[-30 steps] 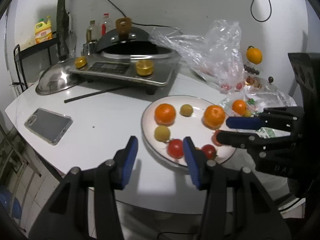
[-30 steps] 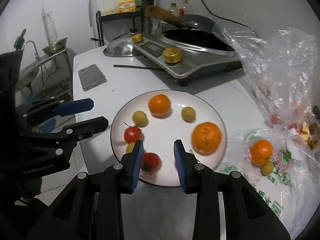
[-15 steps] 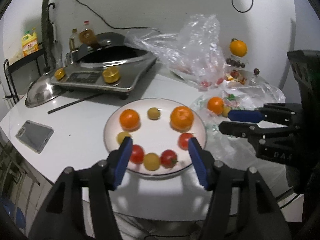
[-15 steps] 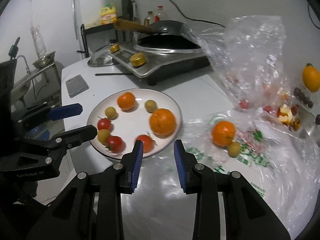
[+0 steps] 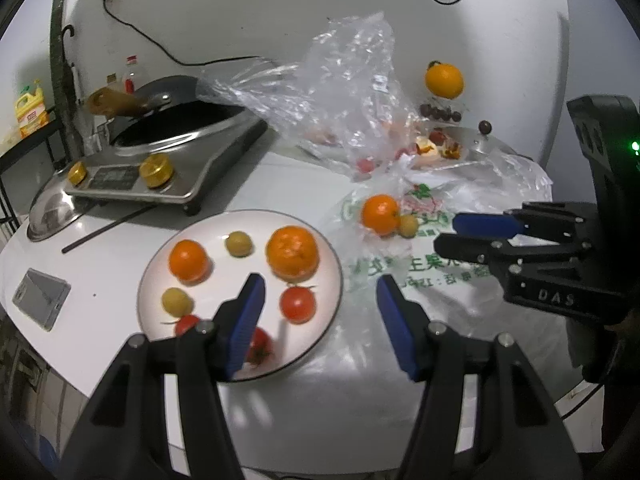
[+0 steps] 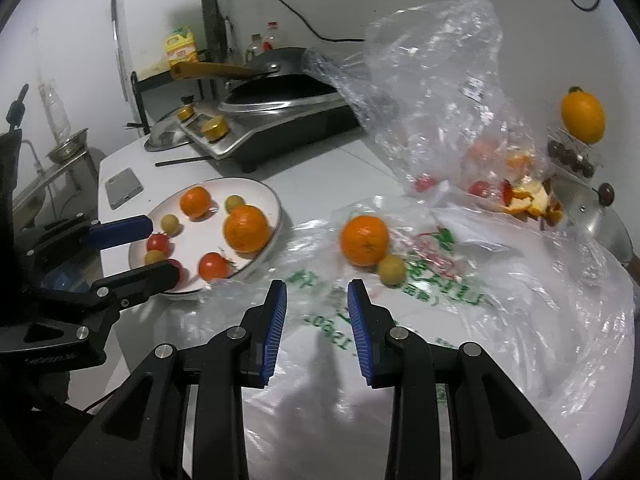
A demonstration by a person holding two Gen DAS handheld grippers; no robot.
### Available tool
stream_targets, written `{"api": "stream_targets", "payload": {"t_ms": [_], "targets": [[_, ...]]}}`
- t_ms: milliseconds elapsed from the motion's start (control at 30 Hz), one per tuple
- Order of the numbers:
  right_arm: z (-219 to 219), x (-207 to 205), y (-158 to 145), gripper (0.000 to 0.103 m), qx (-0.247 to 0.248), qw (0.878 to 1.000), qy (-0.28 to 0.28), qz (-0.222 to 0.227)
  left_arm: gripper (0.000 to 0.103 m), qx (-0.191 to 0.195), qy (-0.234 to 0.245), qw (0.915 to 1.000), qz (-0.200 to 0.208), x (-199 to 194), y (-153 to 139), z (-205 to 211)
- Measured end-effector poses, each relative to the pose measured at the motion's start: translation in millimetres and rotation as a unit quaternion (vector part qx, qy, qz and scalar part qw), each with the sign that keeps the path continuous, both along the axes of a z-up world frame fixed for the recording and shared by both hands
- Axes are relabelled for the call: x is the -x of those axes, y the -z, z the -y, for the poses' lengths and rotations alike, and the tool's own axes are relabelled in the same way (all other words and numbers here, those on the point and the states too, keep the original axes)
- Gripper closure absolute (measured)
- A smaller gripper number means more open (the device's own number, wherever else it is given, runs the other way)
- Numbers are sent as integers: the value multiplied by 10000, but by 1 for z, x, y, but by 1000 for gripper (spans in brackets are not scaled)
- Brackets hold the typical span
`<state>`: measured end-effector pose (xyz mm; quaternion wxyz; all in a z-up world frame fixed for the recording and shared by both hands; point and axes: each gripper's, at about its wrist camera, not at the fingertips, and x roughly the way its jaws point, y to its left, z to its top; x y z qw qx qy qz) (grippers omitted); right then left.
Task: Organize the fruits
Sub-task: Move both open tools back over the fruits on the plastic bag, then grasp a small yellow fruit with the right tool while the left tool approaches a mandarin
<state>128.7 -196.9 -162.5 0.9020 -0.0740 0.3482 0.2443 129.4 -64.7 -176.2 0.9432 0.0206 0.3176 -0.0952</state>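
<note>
White round table (image 5: 132,236), holding: white plate (image 5: 160,280) with two oranges, three small yellow-green fruits and three tomatoes; printed plastic bag (image 6: 460,280) spread flat beside the plate, bearing one orange (image 6: 364,240) and one small yellow fruit (image 6: 391,270) touching it. Left gripper (image 5: 320,312): jaws parted about halfway, empty, over the plate's right edge. Right gripper (image 6: 316,320): jaws narrowly apart, empty, above the bag, near the orange. Also: induction cooker (image 5: 168,168), phone (image 5: 40,298), crumpled clear bag (image 5: 340,92)
</note>
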Motion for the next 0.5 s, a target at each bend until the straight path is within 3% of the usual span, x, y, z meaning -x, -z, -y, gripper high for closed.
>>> {"api": "stream_targets", "payload": {"t_ms": [500], "targets": [[28,-30,16,69,114,9993,321,-175,43,-60,175,9998,-91,-29,5,25]]}}
